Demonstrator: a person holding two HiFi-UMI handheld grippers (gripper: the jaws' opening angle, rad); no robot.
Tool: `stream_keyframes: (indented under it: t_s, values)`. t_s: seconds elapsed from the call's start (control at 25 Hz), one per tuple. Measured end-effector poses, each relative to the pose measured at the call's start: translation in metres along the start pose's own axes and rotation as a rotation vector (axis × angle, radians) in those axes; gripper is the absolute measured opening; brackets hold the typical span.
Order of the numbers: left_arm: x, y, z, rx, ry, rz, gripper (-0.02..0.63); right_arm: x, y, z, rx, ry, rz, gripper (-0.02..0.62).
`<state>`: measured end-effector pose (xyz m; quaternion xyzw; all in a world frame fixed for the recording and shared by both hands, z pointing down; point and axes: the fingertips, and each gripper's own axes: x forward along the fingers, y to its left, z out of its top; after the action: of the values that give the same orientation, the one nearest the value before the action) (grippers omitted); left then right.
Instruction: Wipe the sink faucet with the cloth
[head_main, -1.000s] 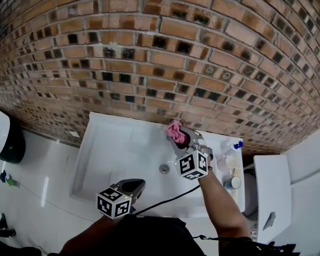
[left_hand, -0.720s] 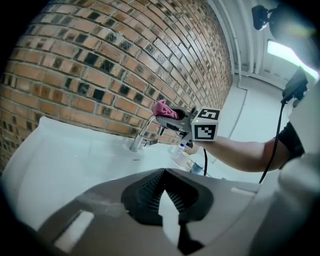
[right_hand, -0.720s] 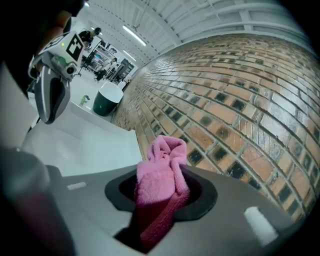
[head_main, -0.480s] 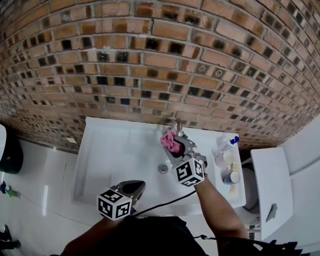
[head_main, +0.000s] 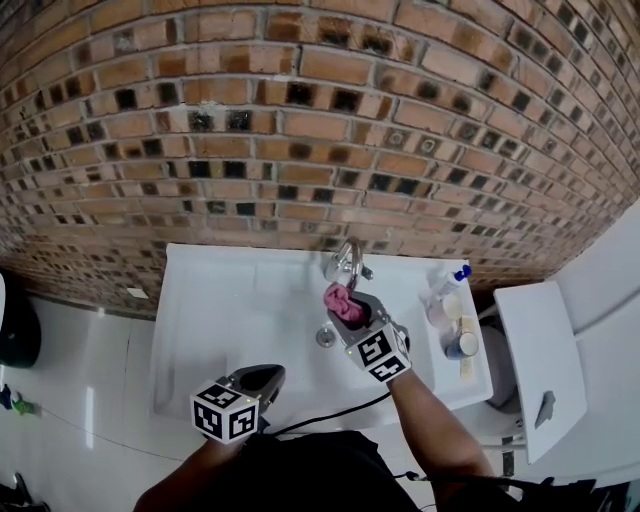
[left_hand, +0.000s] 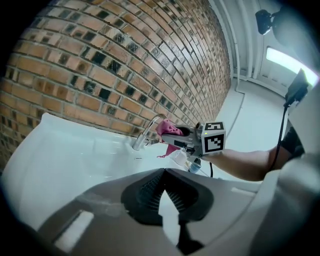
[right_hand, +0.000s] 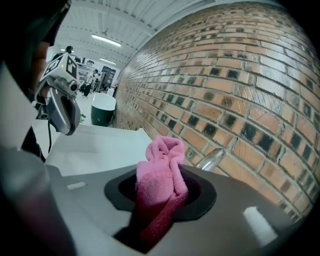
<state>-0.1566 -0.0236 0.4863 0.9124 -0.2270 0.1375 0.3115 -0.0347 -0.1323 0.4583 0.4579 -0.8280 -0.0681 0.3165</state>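
Cloth (right_hand: 160, 175) looks soft and floppy; right gripper (head_main: 351, 311) squeezes its bunched middle, a good spot. Left gripper (head_main: 270, 377) is closed, empty.

R tongs (head_main: 349, 309) w/ pink cloth (head_main: 342, 299) — near faucet (head_main: 348, 262) | L tongs (head_main: 268, 378) at sink (head_main: 200, 300) front

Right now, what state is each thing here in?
Left tool: shut, empty.
Right tool: shut on the cloth.
Cloth: bunched up, held close to the faucet.
Faucet: no water seen running.
Spray bottle: upright beside the basin.
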Motion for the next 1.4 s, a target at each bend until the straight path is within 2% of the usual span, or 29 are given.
stream_keyframes:
  t_s: [0.24,0.4,0.6,0.84,1.04,1.4]
  values:
    - [-0.007,0.007,-0.005,-0.009,0.013,-0.012,0.003,-0.015,0.007,-0.034,0.194,0.072,-0.025,0.141]
    - [-0.011,0.004,-0.011,-0.005,0.031,-0.035,0.003,-0.039,0.034,-0.05,0.326,0.098,0.001,0.141]
    - [-0.01,-0.004,-0.018,0.017,0.051,-0.072,0.003,-0.081,0.071,-0.049,0.6,0.034,0.073,0.141]
    - [-0.005,-0.024,-0.033,0.034,0.07,-0.099,0.003,-0.126,0.092,-0.028,0.806,-0.109,0.112,0.141]
    - [-0.002,-0.041,-0.039,0.036,0.05,-0.064,0.003,-0.149,0.089,-0.03,0.88,-0.173,0.13,0.143]
    - [0.012,-0.091,-0.05,0.025,0.018,0.009,0.003,-0.207,0.082,-0.049,0.916,-0.216,0.212,0.141]
